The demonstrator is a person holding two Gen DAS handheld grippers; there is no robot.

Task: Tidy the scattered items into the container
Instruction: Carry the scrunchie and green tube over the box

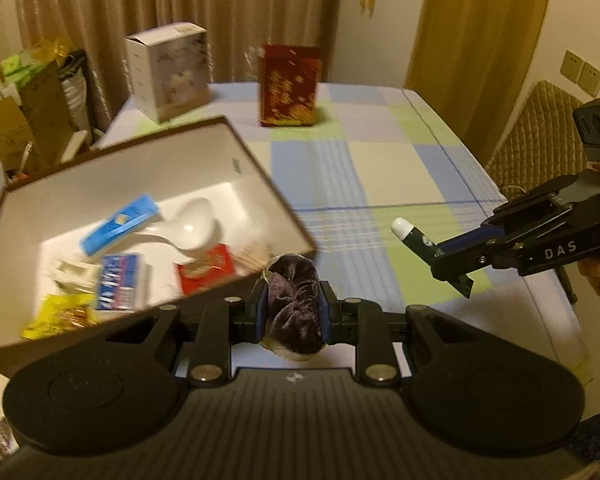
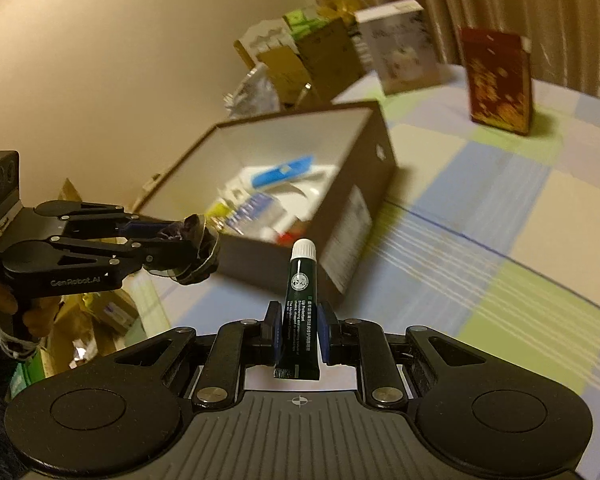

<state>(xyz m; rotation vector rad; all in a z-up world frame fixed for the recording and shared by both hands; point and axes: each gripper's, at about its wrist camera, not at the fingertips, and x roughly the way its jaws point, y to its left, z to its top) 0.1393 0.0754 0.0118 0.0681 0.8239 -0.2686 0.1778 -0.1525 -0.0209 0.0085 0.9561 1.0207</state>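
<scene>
Two hand-held grippers hover above a table with a pastel checked cloth [image 1: 380,160]. At the bottom centre of the left wrist view, the left gripper [image 1: 292,308] is nearly closed, pinching a dark purple velvet scrunchie [image 1: 294,304]. At the right of that view, the right gripper [image 1: 440,252] is clamped narrowly on a dark green tube with a white cap [image 2: 298,300]. An open cardboard box [image 1: 260,168], left of centre, holds a white spoon [image 1: 192,224] and small packets.
</scene>
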